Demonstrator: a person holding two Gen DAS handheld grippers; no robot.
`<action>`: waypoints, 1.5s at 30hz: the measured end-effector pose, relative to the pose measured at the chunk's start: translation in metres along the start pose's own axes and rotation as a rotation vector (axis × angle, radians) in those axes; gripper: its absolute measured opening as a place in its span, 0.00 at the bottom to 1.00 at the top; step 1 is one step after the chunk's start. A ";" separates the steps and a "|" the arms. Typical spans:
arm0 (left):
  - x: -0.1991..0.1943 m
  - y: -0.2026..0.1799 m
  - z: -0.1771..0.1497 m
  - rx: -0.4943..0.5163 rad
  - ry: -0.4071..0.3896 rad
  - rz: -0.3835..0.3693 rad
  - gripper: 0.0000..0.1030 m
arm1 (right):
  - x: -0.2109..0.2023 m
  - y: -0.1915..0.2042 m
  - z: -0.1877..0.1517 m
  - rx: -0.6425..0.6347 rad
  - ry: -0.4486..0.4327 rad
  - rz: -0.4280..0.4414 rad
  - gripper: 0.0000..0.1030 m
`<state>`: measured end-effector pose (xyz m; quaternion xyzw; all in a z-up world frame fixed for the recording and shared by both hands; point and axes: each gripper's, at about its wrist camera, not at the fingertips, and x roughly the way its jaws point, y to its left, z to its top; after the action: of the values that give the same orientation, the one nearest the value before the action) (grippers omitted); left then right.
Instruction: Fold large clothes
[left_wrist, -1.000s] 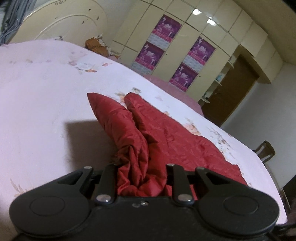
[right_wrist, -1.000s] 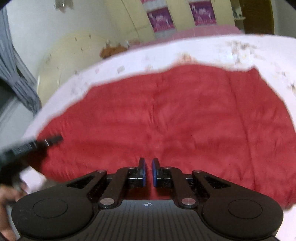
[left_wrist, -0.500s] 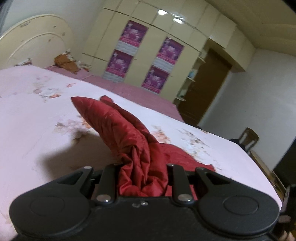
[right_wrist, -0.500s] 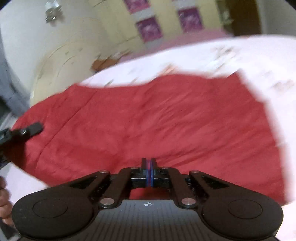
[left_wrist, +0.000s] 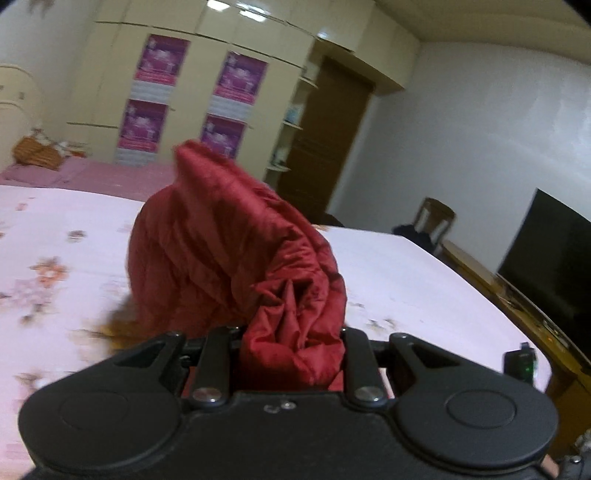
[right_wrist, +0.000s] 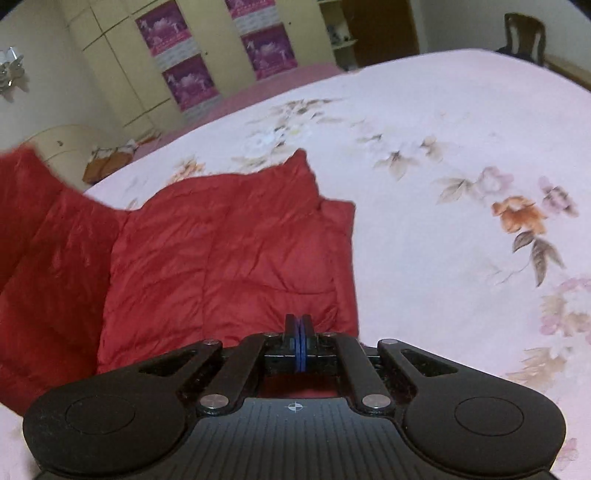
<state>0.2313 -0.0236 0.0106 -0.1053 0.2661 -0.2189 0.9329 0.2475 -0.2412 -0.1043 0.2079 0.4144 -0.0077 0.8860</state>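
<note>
A red quilted jacket (left_wrist: 229, 251) lies on a bed with a pale pink flowered sheet (left_wrist: 406, 280). My left gripper (left_wrist: 291, 332) is shut on a thick bunch of the jacket and holds it raised, so the cloth stands up in a peak that hides the fingertips. In the right wrist view the jacket (right_wrist: 221, 251) lies partly doubled over on the sheet (right_wrist: 443, 147), and its left part rises out of frame. My right gripper (right_wrist: 299, 321) is shut, blue pads pressed together, low over the jacket's near right edge. No cloth shows between those pads.
A cream wardrobe with purple posters (left_wrist: 162, 62) and a brown door (left_wrist: 325, 140) stand behind the bed. A wooden chair (left_wrist: 436, 218) and a dark screen (left_wrist: 554, 258) are to the right. A cream headboard (right_wrist: 62, 140) and a brown bundle (left_wrist: 35, 157) lie at the left.
My left gripper has lifted and swung right with the bunched jacket, which now stands higher. My right gripper shut its pads and slid right, to the jacket's right edge.
</note>
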 end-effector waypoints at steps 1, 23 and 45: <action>0.009 -0.010 -0.001 0.004 0.016 -0.010 0.21 | -0.002 0.000 -0.001 0.002 0.004 0.016 0.03; 0.047 -0.007 -0.021 -0.163 0.070 -0.029 0.49 | -0.048 -0.089 0.068 0.176 -0.084 0.351 0.69; 0.176 0.035 -0.037 0.023 0.280 0.030 0.37 | 0.054 -0.006 0.073 -0.325 0.042 0.077 0.17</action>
<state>0.3574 -0.0773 -0.1109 -0.0588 0.3928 -0.2206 0.8908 0.3350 -0.2659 -0.1045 0.0778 0.4204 0.0978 0.8987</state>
